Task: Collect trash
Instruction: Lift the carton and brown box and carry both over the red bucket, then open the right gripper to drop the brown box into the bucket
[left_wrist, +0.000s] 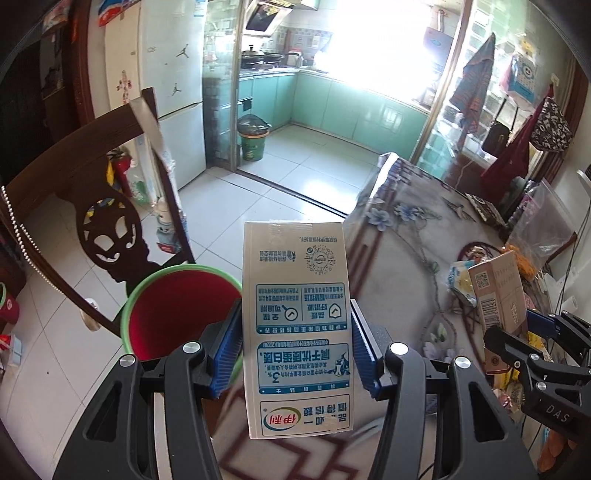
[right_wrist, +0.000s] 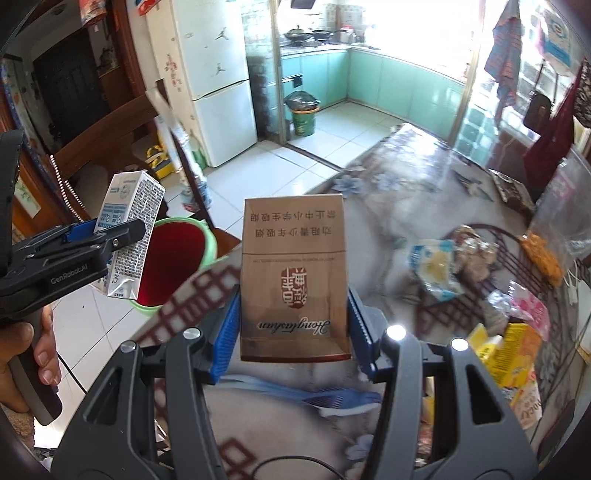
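Note:
My left gripper is shut on a white and blue milk carton, held above the table's left edge next to a red bin with a green rim. In the right wrist view the carton hangs over the bin. My right gripper is shut on a brown cigarette pack, held above the table; it also shows in the left wrist view.
Several wrappers and a yellow box lie on the flowered tablecloth at the right. A dark wooden chair stands behind the bin. A fridge and a green kitchen bin stand farther back.

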